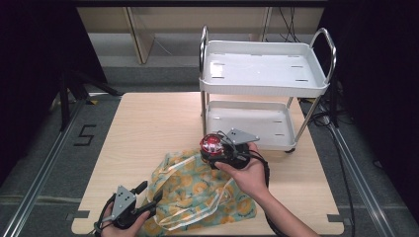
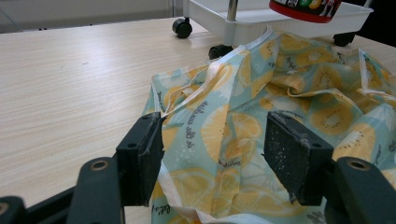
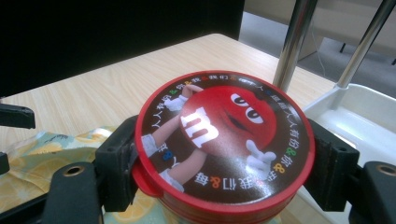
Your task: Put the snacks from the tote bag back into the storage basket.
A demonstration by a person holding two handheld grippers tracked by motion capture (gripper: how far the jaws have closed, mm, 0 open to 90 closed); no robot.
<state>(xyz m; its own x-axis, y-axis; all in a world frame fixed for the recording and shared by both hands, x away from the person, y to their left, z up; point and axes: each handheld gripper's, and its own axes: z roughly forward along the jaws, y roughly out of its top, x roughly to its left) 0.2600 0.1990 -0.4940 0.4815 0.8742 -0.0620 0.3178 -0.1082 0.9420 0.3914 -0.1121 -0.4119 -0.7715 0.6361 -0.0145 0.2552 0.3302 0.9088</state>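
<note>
Straddling the fruit-print bag (image 1: 197,195) at the counter's (image 1: 148,128) near edge, my left claw (image 1: 149,192) gapes wide. Above the bag, my right claw (image 1: 217,145) clamps a red-lidded candy tin (image 1: 211,144). Farther back, the white cart's (image 1: 262,89) trays lie bare.

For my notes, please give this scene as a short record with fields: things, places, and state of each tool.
table: light wood
cart: white, two shelves, on the table's far side
bag: fruit-print cloth, lying crumpled near the front
tin: round, red lid, held above the bag
right tool: shut on the tin
left tool: open, jaws astride the bag's edge
</note>
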